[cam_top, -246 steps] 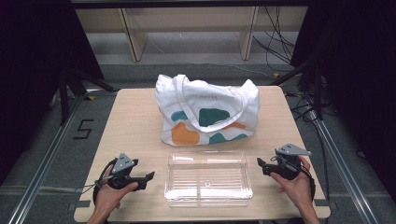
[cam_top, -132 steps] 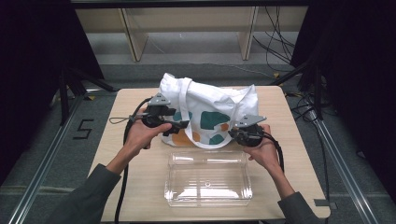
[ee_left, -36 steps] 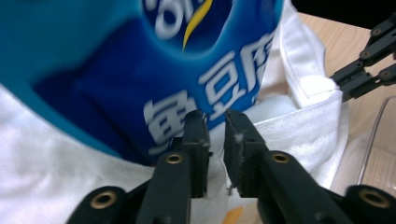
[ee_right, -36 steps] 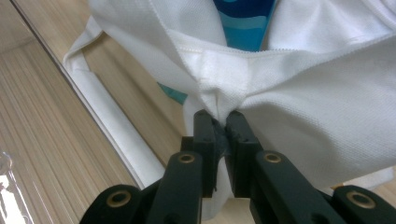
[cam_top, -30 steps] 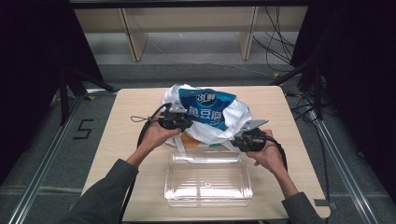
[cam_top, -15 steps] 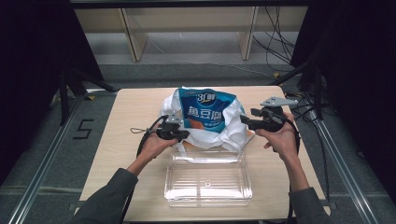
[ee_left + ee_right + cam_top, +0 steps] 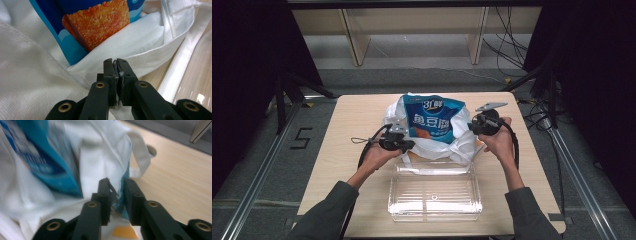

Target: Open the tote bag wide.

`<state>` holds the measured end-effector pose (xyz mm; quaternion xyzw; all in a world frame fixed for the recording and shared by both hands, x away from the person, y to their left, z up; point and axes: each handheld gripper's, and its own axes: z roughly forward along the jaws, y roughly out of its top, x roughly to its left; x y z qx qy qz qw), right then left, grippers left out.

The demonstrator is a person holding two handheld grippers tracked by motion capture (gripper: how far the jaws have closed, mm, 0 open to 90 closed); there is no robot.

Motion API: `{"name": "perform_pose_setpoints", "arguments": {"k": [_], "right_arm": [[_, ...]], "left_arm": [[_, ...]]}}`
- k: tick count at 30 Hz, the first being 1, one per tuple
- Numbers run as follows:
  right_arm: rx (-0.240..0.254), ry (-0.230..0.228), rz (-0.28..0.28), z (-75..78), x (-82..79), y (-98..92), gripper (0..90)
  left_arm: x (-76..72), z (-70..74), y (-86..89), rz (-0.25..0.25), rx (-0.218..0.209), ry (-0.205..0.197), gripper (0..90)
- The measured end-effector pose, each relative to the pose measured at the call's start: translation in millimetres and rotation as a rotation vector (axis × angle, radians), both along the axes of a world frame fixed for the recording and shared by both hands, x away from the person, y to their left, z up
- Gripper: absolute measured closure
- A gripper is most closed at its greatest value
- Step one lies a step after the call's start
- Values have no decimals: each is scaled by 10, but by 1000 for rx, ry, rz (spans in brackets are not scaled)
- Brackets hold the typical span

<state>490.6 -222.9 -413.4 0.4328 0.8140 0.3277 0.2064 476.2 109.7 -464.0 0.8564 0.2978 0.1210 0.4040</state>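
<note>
Centre of the high view: white tote bag (image 7: 432, 142) slumped on the light wooden table (image 7: 357, 117), mouth pulled wide, blue snack packet (image 7: 434, 119) poking up out of it with white lettering on the front. Just below the bag, lower middle of the frame, a clear plastic tray (image 7: 434, 197) with its far edge right up against the fabric.

Left gripper (image 7: 404, 144) sits at the bag's left-hand lower edge, cable trailing off toward the left of the frame. Jaws pinched nearly together on a thin fold of the white cloth, so holding the bag rim, pretty clear in the left gripper view (image 7: 115, 72). Same view: orange fried-square picture on the packet (image 7: 97, 27) filling the upper middle, bag strap (image 7: 185, 55) running down the right side over the tray's shiny ribs.

Right gripper (image 7: 473, 125) up at the bag's right side, a bit higher in the frame than the left one, grey plate on top. Jaws just been closing; in the right gripper view (image 7: 116, 192) a narrow gap left between them, teal-edged cloth of the bag (image 7: 100, 155) caught in that gap. Whether the pads are actually pressing on it, can't tell, too blurry. Packet (image 7: 37, 157) smeared across the upper left there, bare tabletop (image 7: 180, 175) on the right.
</note>
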Motion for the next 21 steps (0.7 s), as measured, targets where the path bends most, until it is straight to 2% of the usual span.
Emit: {"name": "perform_pose_setpoints", "arguments": {"k": [3,4,5,6,7,10,11,12,14,15,16,18,21], "right_arm": [[-34,53,22,-210,16,-89,823],[-25,93,13,-295,33,-103,826],[8,113,-7,-407,55,-95,827],[-1,119,9,-489,96,-119,828],[28,108,-6,-560,124,-115,828],[17,125,7,-539,135,-134,828],[32,128,-4,-530,123,-121,826],[33,121,-4,-530,119,-115,824],[18,120,0,-498,115,-119,820],[14,111,4,-492,117,-125,818],[40,97,-11,-503,117,-108,816],[29,97,1,-492,118,-118,814],[34,96,-5,-494,117,-108,809]], "left_arm": [[16,-28,3,4,2,7,863],[19,-35,3,3,0,11,864],[17,-39,1,3,-3,11,863],[12,-40,-1,3,-4,12,863],[9,-41,-2,2,-4,11,862],[7,-9,16,4,-30,23,839],[5,15,24,12,-61,25,811],[-9,57,28,16,-87,24,786],[-26,191,72,4,-96,-11,697],[-43,268,86,22,-116,-24,662],[-47,353,113,27,-130,-34,640],[-28,530,182,45,-154,-65,642],[85,756,288,99,-193,-100,661]]}}
